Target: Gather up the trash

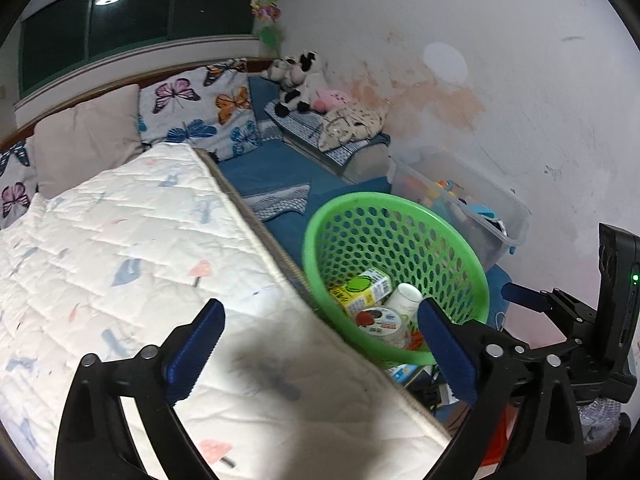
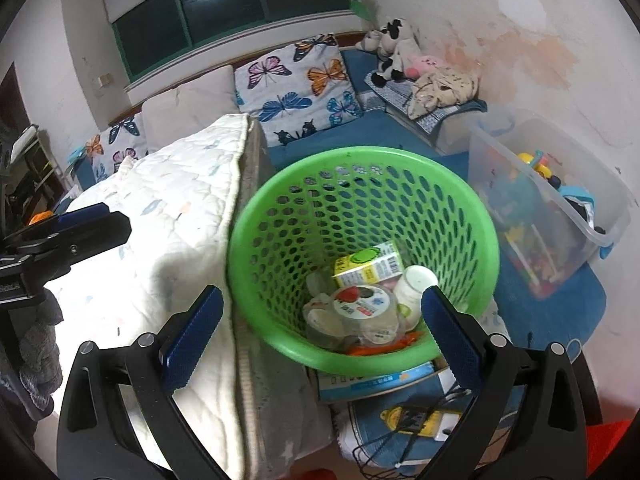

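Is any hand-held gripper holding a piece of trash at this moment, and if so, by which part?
Nothing is held. The left hand-held gripper and the right hand-held gripper are both open and empty; the trash lies inside the green basket.

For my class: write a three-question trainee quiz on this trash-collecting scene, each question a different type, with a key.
1. True or false: the green basket already holds trash.
2. Multiple choice: the left gripper is A) open, holding nothing B) shut on a carton C) out of view.
3. Fill in: beside the basket, against the wall, stands a clear plastic ___ of toys.

Key: 1 true, a yellow carton and white bottle lie inside. 2 A. 3 bin.
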